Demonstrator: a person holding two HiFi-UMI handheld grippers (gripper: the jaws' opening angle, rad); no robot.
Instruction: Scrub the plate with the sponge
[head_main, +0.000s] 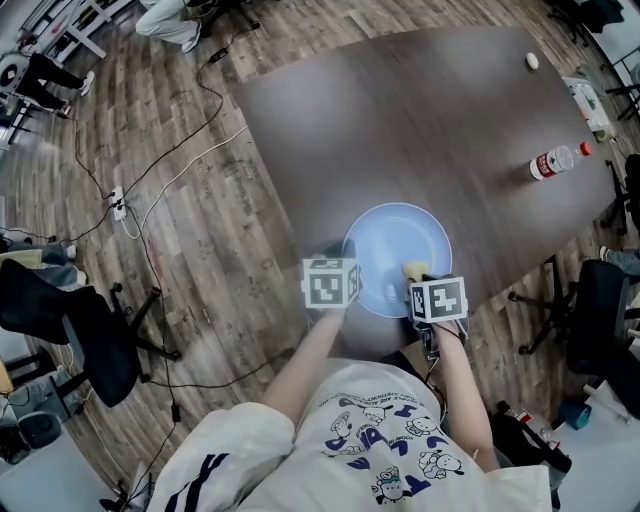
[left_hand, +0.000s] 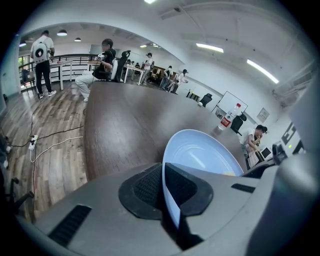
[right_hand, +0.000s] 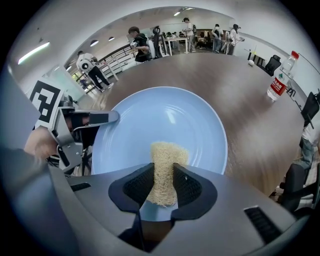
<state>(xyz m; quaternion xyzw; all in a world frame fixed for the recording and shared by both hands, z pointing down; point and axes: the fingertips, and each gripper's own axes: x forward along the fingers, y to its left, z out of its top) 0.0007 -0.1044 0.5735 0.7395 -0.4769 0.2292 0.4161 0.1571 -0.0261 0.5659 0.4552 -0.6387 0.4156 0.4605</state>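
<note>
Left gripper clamps plate rim; right gripper pinches sponge inside.

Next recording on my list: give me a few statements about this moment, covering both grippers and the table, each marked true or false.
1. The left gripper is clamped on the rim of the plate. True.
2. The right gripper is empty. False: it is shut on the sponge, which pokes out over the plate.
3. The plate is red. False: it is light blue.
4. A bottle stands upright on the table, apart from the plate. True.
</note>
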